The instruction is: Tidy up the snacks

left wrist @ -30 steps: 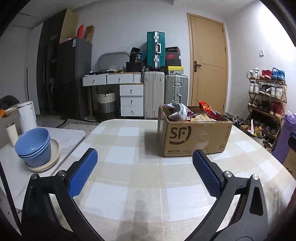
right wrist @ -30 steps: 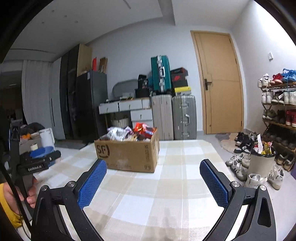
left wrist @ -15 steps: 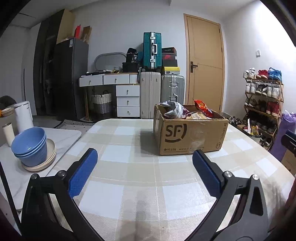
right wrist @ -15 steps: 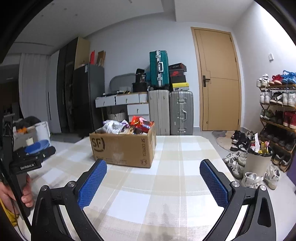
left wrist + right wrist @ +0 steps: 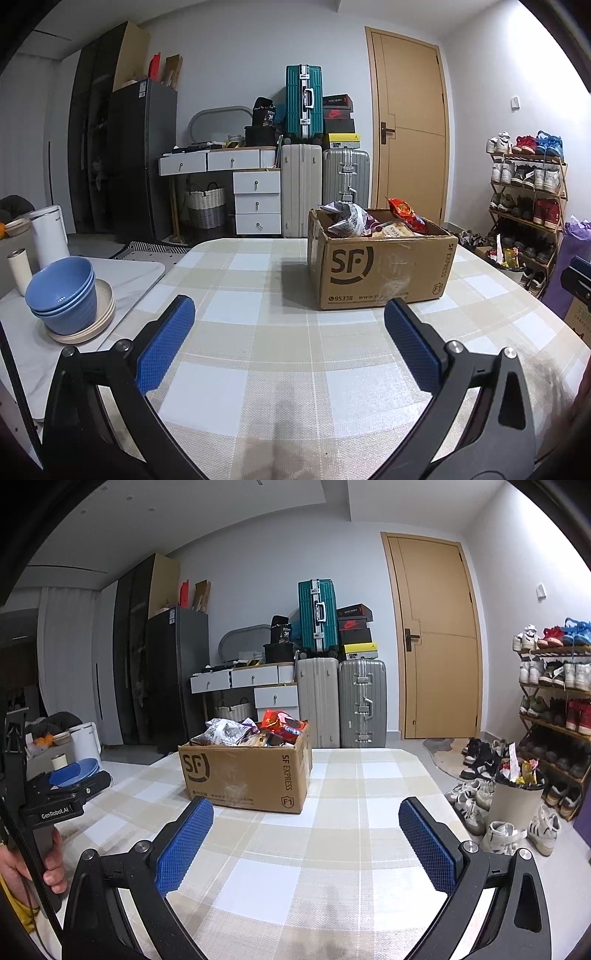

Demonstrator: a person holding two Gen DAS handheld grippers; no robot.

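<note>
A brown corrugated cardboard box printed "SF Express" (image 5: 380,269) sits on the checked beige-and-white woven tablecloth (image 5: 258,350), its flaps open and its top heaped with crinkly snack packets (image 5: 349,221): a silvery-grey bag at the left, a glossy red one (image 5: 282,723) leaning at the back, paler wrappers between them. Clear tape glints across its front panel.

The left gripper (image 5: 288,338) hovers above the cloth well short of the box, its blue dimpled rubber pads (image 5: 164,345) spread wide with nothing between them. The right gripper (image 5: 304,840) hangs over the cloth nearer the table's right side, its textured blue pads likewise held far apart and empty, the box ahead and to its left. From that side a hand (image 5: 26,864) can be seen wrapped round the black handle of the left tool.

On a pale stone-look side surface (image 5: 125,273) left of the table, smooth blue bowls (image 5: 62,295) are nested in a stack on cream plates (image 5: 101,314), beside a white cylindrical kettle (image 5: 50,236).
</note>
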